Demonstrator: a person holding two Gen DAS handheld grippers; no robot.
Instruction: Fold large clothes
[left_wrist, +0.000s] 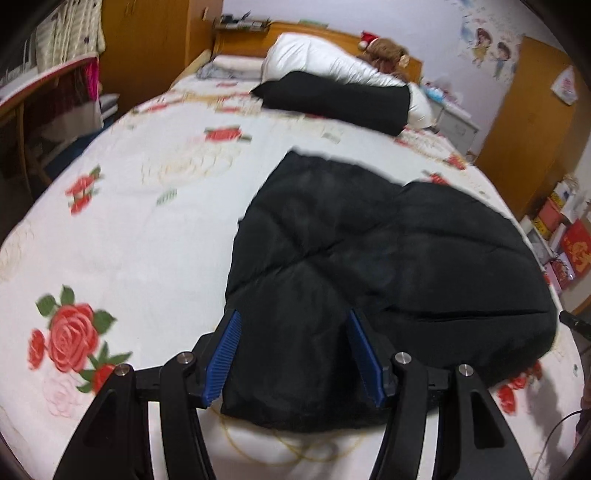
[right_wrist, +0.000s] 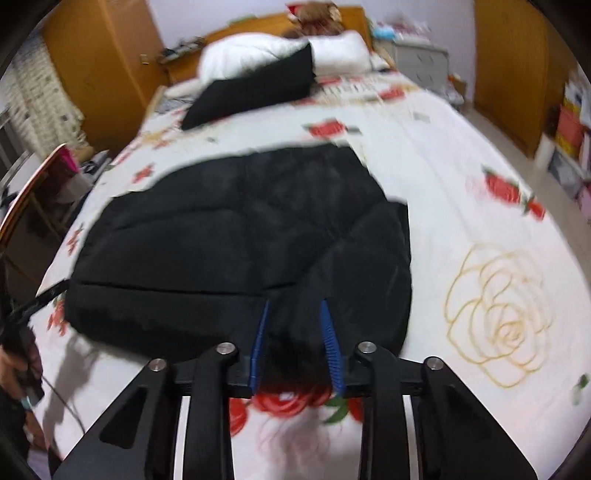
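A black quilted puffer jacket (left_wrist: 388, 251) lies spread on a white bedspread printed with roses (left_wrist: 122, 229). My left gripper (left_wrist: 293, 314) sits at the jacket's near left corner. Thick black fabric fills the gap between its blue pads (left_wrist: 225, 354) and hangs a little off the bed below them. In the right wrist view the same jacket (right_wrist: 240, 229) stretches away, and my right gripper (right_wrist: 294, 302) is shut on its near right corner, a narrow bunch of fabric between the blue pads (right_wrist: 330, 343). Both views are blurred.
A black and white bundle of bedding (left_wrist: 332, 85) and a soft toy (left_wrist: 384, 55) lie by the wooden headboard. A desk (left_wrist: 33, 96) stands left of the bed, with wardrobes (left_wrist: 524, 122) and stacked boxes (left_wrist: 565, 240) on the right. A hand and cable (right_wrist: 22, 373) show at the left edge.
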